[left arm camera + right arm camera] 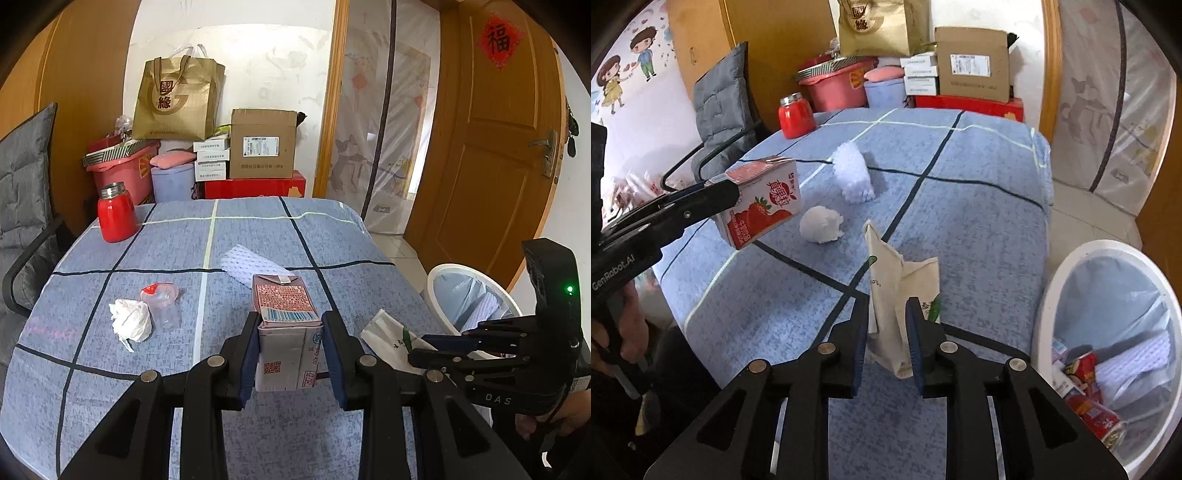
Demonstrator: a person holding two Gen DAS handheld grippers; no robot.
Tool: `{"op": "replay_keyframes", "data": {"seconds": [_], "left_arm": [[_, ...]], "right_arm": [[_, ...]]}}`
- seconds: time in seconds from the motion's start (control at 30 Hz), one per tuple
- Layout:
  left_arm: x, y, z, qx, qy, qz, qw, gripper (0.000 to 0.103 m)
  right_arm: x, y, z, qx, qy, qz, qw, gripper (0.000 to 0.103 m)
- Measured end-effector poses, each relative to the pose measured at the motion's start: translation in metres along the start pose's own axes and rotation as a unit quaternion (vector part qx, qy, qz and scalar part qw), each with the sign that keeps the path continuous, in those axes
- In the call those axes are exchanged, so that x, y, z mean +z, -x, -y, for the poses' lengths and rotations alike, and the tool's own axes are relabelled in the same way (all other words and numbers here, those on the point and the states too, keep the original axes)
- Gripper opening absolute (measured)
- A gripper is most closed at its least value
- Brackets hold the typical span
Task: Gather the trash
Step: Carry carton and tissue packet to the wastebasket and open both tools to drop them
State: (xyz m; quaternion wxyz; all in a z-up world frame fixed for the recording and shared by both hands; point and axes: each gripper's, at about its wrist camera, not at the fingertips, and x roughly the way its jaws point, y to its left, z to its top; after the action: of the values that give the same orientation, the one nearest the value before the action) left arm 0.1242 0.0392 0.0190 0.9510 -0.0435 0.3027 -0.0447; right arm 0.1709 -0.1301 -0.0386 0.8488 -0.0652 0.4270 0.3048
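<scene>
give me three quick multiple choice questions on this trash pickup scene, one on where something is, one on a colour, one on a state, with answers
1. Where is the waste bin?
A. on the table
B. beside the table, on the floor
C. on the chair

2. What colour is the flask at the table's far corner?
A. red
B. green
C. black

3. What is the state of the milk carton?
A. lying flat on the cloth
B. inside the bin
C. gripped and lifted by the left gripper

Answers:
1 B, its white rim sits below the table edge in the right wrist view.
2 A, red body with a silver cap.
3 C, the right wrist view shows it held clear of the blue checked cloth.
</scene>
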Motion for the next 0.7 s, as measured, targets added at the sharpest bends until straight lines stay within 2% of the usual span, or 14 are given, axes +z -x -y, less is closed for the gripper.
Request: {"op": "replay_keyframes", "data": {"seconds": [0.07, 0.43, 0.7], "left_arm": [[0.000, 0.000, 0.000, -0.001, 0.001, -0.001, 1.0000, 0.033], [0.004, 0.003, 0.014, -0.016, -0.007, 0.007, 0.9998, 0.033], [0.005, -0.001, 0.040, -0.049, -0.015, 0.004, 0.9987, 0.033]], "right_arm": [[-0.001, 0.003, -0.003, 0.001, 0.007, 0.006, 1.000, 0.018], [-0.005, 0.033, 0.005, -0.003, -0.019, 0.049, 0.999, 0.017], [-0.017, 0.055, 0.024, -0.020, -0.050, 0.064, 0.996, 0.017]]}}
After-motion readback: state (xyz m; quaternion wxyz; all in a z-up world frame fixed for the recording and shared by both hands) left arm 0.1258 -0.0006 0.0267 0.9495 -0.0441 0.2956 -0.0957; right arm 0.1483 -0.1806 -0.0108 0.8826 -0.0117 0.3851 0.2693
